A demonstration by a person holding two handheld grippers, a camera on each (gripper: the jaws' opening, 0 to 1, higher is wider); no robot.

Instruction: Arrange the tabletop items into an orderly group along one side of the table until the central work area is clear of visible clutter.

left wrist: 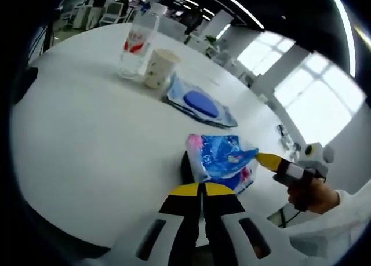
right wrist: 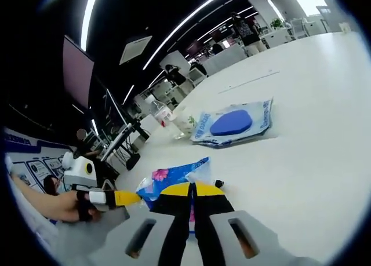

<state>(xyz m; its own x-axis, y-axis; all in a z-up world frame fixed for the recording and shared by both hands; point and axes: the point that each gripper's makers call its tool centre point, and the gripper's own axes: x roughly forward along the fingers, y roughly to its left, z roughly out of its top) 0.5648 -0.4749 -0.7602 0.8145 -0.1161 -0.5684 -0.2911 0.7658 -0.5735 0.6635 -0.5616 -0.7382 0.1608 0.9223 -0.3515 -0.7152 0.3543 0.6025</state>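
Snack bag [left wrist: 223,160], the blue-and-pink one, sits on the desk [left wrist: 87,144] right at the tip of the left claw [left wrist: 201,189], jaws pinched narrow, empty. Right claw [left wrist: 268,159] touches its far corner; can't tell its gap. Bottle [left wrist: 138,41] and cup [left wrist: 160,68] stand well beyond the bag.

Both hand-held grippers, left [left wrist: 201,189] and right [right wrist: 192,189], point forward with their yellow-tipped jaws pressed together.
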